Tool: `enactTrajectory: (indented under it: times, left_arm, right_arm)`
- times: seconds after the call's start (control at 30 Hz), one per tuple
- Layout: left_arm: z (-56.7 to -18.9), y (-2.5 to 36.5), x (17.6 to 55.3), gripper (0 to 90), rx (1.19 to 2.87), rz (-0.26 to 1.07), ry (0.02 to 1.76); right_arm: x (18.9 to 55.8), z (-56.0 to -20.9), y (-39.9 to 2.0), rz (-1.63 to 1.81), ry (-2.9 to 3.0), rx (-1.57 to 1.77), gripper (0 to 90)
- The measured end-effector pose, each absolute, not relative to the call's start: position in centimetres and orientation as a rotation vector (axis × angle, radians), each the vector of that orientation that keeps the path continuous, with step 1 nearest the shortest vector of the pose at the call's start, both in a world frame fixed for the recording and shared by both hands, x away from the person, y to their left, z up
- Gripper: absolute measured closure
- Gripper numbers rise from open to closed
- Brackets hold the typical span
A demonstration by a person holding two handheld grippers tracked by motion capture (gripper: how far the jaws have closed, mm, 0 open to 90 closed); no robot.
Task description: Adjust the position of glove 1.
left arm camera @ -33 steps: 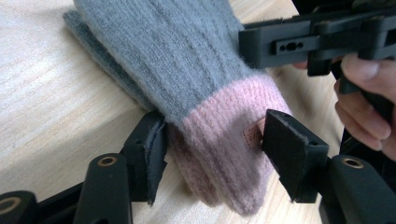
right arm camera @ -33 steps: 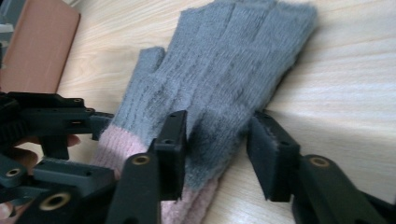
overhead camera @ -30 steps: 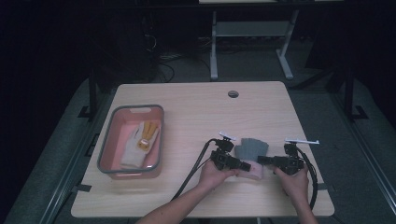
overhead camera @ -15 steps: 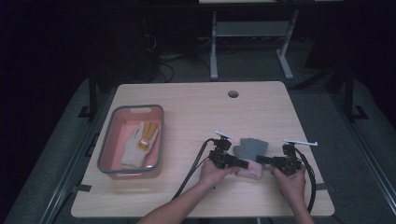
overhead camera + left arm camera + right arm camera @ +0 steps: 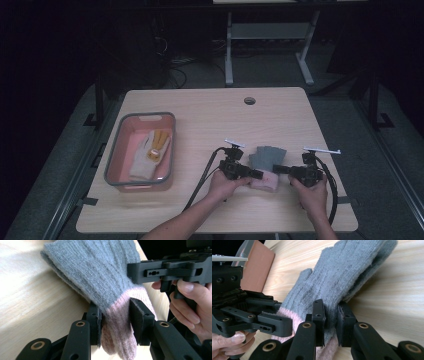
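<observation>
A grey knit glove (image 5: 267, 156) with a pink cuff (image 5: 265, 182) lies flat on the wooden table, right of centre and near the front. My left gripper (image 5: 256, 174) comes at it from the left. Its jaws have just been closing and now pinch the pink cuff (image 5: 117, 325), as seen at the left gripper (image 5: 116, 320). From the right, my right gripper (image 5: 276, 169) has also just been closing; seen at the right gripper (image 5: 331, 320), it grips the glove (image 5: 342, 275) at its edge where grey meets pink. The two grippers face each other closely.
A pink tray with a grey rim (image 5: 145, 116) stands at the table's left and holds a white and yellow glove (image 5: 150, 152). A round hole (image 5: 249, 100) sits near the table's far edge. Cables trail from both grippers toward the front edge.
Both grippers' jaws have closed onto the glove's cuff end from either side. The hands have hardly shifted, and the glove lies where it was.
</observation>
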State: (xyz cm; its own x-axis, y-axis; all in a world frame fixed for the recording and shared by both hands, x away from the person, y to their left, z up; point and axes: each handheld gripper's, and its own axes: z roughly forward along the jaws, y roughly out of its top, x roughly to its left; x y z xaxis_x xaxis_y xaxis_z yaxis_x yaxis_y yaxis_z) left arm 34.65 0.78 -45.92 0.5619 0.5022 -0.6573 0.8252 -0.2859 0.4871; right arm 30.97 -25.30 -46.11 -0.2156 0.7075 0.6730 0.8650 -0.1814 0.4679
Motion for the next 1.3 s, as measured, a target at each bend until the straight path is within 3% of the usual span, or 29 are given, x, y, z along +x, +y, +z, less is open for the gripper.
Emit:
enactTrajectory:
  times: [1.3]
  left_arm:
    - [-40.8, 8.4, 34.5, 63.9, 1.902, -0.383, 1.044]
  right_arm:
    - [33.7, -41.0, -19.0, -1.399, -1.949, -1.637, 78.8]
